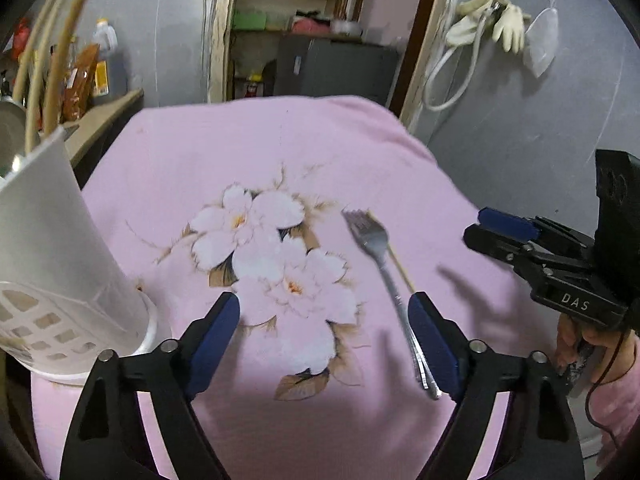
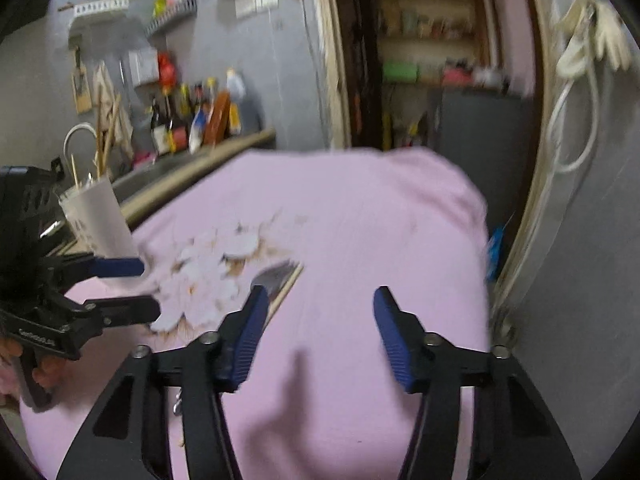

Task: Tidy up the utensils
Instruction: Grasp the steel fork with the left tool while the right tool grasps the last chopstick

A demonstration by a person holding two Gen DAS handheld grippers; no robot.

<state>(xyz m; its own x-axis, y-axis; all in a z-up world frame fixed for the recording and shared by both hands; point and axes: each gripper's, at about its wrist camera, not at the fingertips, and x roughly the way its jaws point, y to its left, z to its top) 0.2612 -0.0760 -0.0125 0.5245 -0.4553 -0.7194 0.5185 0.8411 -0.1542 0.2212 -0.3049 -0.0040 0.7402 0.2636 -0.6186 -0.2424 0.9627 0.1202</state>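
A metal fork (image 1: pixel 384 276) lies on the pink flowered cloth (image 1: pixel 280 152), a thin wooden chopstick (image 1: pixel 401 270) beside it. My left gripper (image 1: pixel 324 312) is open, its right finger just beside the fork's handle. A white utensil holder (image 1: pixel 60 264) with wooden sticks in it stands at the left. My right gripper (image 2: pixel 320 304) is open and empty above the cloth; the fork's tines (image 2: pixel 276 276) and the chopstick (image 2: pixel 288 284) show just past its left finger. The holder (image 2: pixel 100 216) stands far left there.
A counter with bottles (image 2: pixel 196 120) and a sink runs behind the table at the left. A doorway with shelves (image 1: pixel 296 20) is at the back. Gloves and a hose (image 1: pixel 488 24) hang on the grey wall at the right. The cloth (image 2: pixel 360 208) drops off at its far and right edges.
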